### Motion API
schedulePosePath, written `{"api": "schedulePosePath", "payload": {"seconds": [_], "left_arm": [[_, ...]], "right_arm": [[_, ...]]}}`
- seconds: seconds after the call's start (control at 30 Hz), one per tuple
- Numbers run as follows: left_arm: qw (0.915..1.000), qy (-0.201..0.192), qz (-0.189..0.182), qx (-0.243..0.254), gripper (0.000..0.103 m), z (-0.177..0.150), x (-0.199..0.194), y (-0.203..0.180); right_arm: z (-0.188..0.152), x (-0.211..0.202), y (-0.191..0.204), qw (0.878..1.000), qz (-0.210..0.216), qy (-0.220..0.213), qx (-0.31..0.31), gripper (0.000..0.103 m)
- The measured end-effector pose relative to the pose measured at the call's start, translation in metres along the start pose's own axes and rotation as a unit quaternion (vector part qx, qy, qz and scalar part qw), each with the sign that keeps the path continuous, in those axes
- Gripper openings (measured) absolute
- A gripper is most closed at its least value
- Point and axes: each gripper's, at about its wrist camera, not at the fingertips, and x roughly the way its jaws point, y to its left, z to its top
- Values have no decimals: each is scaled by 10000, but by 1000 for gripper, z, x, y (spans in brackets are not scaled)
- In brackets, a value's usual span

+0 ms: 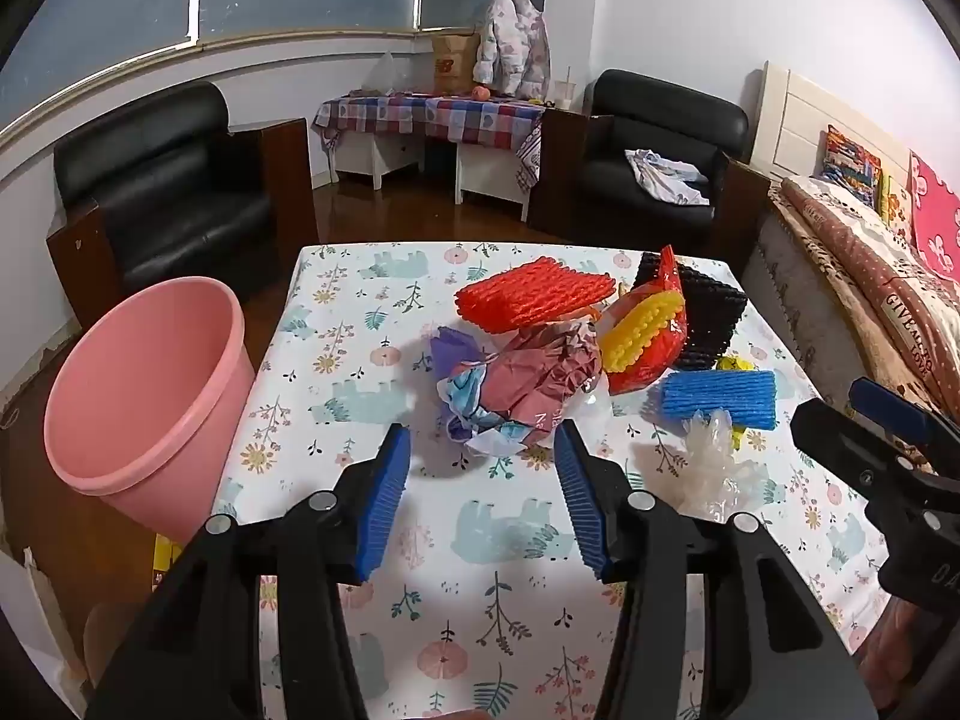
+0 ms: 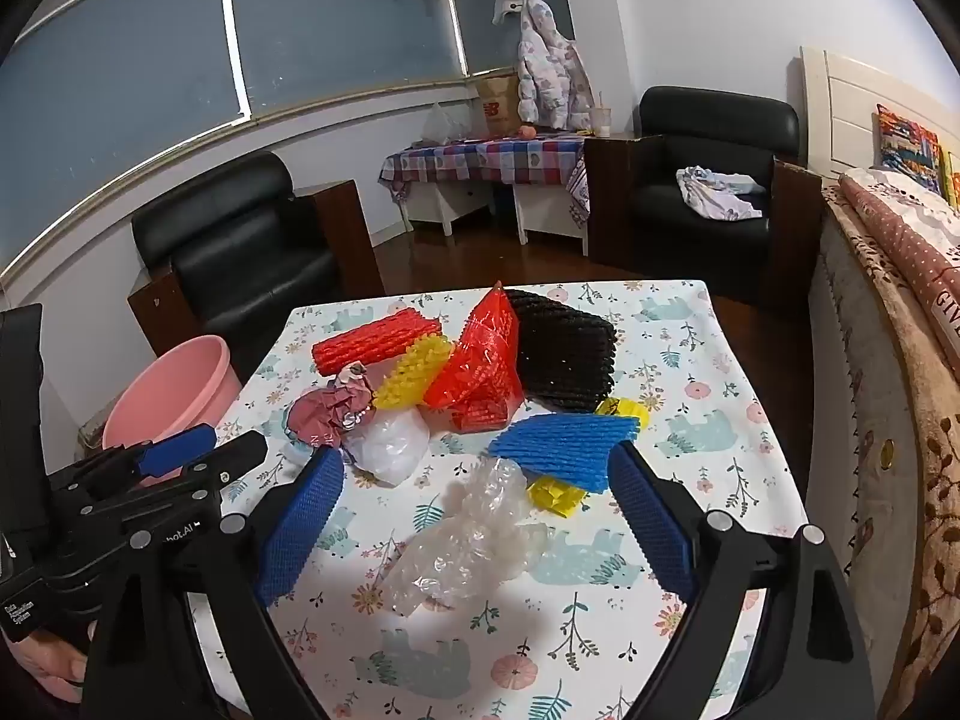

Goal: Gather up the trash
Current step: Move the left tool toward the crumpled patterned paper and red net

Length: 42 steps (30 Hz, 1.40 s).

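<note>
A pile of trash lies on the flowered table: a crumpled pink and purple wrapper, red foam net, red and yellow bag, black net, blue foam net and clear crumpled plastic. My left gripper is open and empty, just short of the wrapper. My right gripper is open and empty over the clear plastic, with the blue net just beyond. A pink bucket stands left of the table.
Two black armchairs stand beyond the table, with a checked side table between them. A bed runs along the right. A white crumpled bag lies in the pile.
</note>
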Motion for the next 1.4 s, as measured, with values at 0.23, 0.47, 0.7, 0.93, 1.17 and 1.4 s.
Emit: {"api": "schedulePosePath", "payload": {"seconds": [0.23, 0.47, 0.7, 0.93, 1.17, 1.4], "left_arm": [[10000, 0, -40, -19, 51, -1, -1, 0], [10000, 12, -19, -28, 51, 0, -1, 1], [10000, 24, -15, -32, 51, 0, 0, 1], [10000, 31, -30, -45, 51, 0, 0, 1], [9994, 110, -249, -202, 51, -9, -1, 19], [9990, 132, -369, -221, 51, -9, -2, 15]], "right_arm": [[-1, -1, 0, 10000, 26, -10, -3, 89], [0, -2, 2, 10000, 39, -9, -13, 85], [-3, -4, 1, 10000, 43, -18, -20, 83], [0, -9, 1, 9999, -69, -94, -59, 80], [0, -9, -16, 9995, -237, -101, 205, 79], [-1, -5, -18, 9995, -226, -38, 239, 76]]}}
